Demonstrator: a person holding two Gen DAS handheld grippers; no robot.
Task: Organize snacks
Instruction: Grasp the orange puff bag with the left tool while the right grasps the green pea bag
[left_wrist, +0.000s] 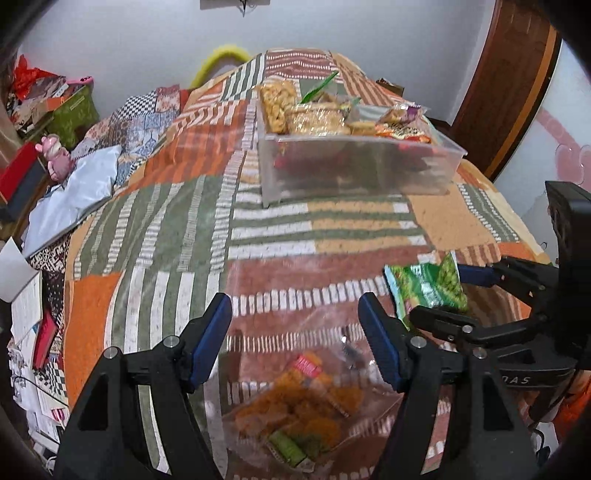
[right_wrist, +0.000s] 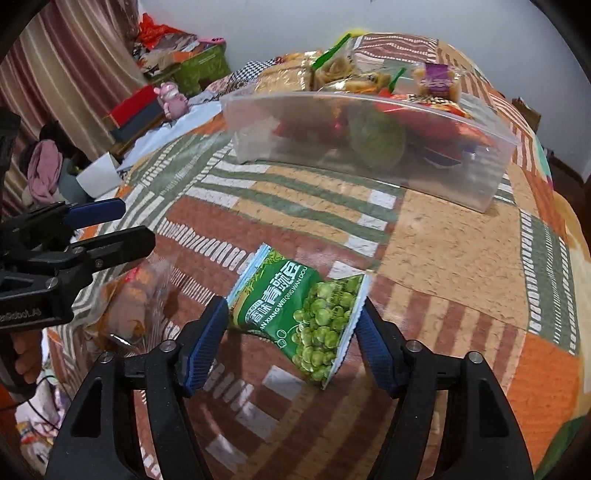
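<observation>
right gripper (right_wrist: 291, 328) spread, green pea packet (right_wrist: 303, 314) on the quilt (right_wrist: 443, 251) between its fingers

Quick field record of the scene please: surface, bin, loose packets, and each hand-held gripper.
surface: patchwork quilt
bin: clear plastic bin, far end of quilt, already holds many snack packets
loose packet 1: green pea packet, lying on quilt
loose packet 2: clear bag of orange snacks, lying on quilt, left of the pea packet
left hand-held gripper: jaws open, straddling the clear bag, pads not pressing
right hand-held gripper: jaws open, either side of the pea packet; contact with the packet's edges unclear
held: nothing lifted yet
</observation>
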